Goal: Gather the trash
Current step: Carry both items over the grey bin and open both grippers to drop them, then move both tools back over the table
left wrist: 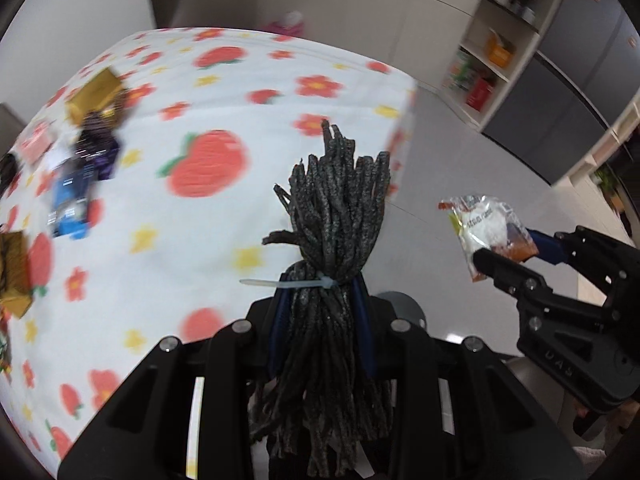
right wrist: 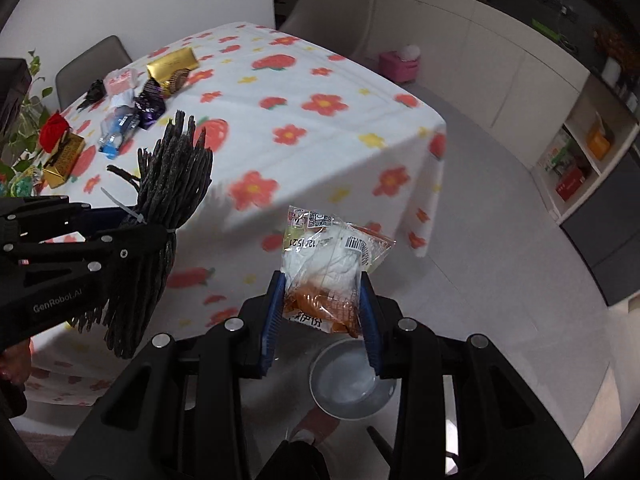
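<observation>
1. Right gripper (right wrist: 322, 304), foreground of its own view: blue pads pinch the lower, orange part of a crumpled snack wrapper (right wrist: 332, 268); the wrapper's clear upper end sticks out forward past the fingertips.
2. Grey bin (right wrist: 348, 380): open mouth lies directly under the right gripper, below and just behind the fingertips; the wrapper hangs above its far rim, so the coming move is judged a short drop, pads spreading.
3. Left gripper (left wrist: 322, 308): pads pressed against a bundle of dark cords (left wrist: 334, 216) tied with a pale zip tie (left wrist: 296, 283); long axis runs along the fingers, tips pointing forward, tail trailing back.
4. Relation of arms: the left gripper sits beside the right, over the edge of the flowered tablecloth (right wrist: 320, 128); the right is nearer the bin.
5. Remaining litter (right wrist: 132, 112): far ahead and left of both grippers, on the table.
</observation>
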